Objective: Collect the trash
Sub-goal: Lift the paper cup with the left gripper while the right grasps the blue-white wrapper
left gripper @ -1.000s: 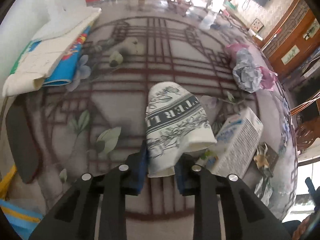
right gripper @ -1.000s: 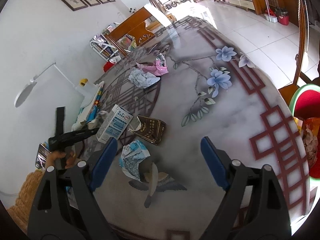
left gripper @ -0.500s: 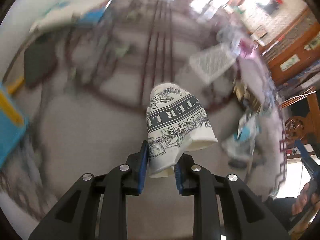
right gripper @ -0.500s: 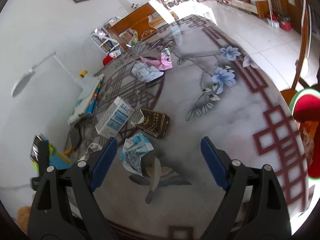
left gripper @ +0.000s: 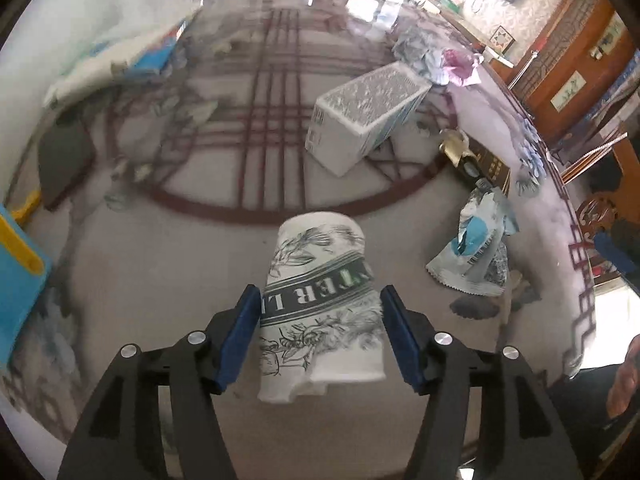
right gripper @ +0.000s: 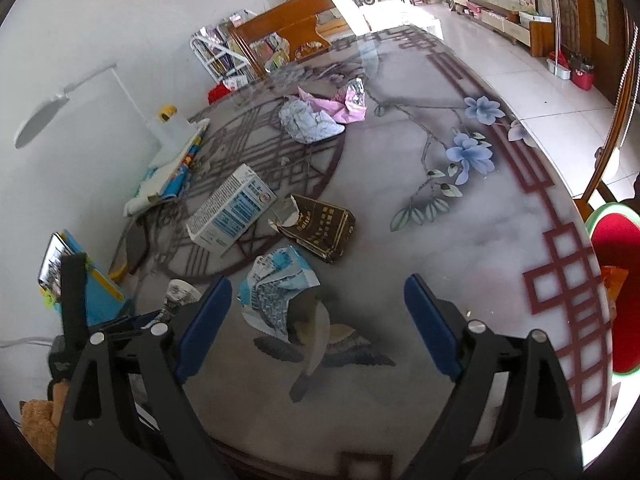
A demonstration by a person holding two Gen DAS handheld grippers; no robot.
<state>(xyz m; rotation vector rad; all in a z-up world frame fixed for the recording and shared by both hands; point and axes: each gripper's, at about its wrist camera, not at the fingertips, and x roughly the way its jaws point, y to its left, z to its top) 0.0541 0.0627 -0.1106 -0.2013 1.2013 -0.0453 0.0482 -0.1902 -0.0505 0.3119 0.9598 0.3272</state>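
Now the left gripper point(left gripper: 320, 332) jaws are opening around the crushed paper cup point(left gripper: 320, 308), which a second ago was pinched; probably it is being released. The right gripper point(right gripper: 316, 328) stays spread over the table point(right gripper: 500, 240).

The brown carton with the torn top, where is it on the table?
In the right wrist view the brown carton lies mid-table, between the white-and-blue box and the crumpled blue wrapper.

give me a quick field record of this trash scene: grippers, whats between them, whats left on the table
left gripper: jaws opening, pads off the crushed white paper cup with black print between them
right gripper: open, empty, above torn blue-and-white wrapper
also on table: white-and-blue carton, dark brown box, crumpled grey paper, pink wrapper
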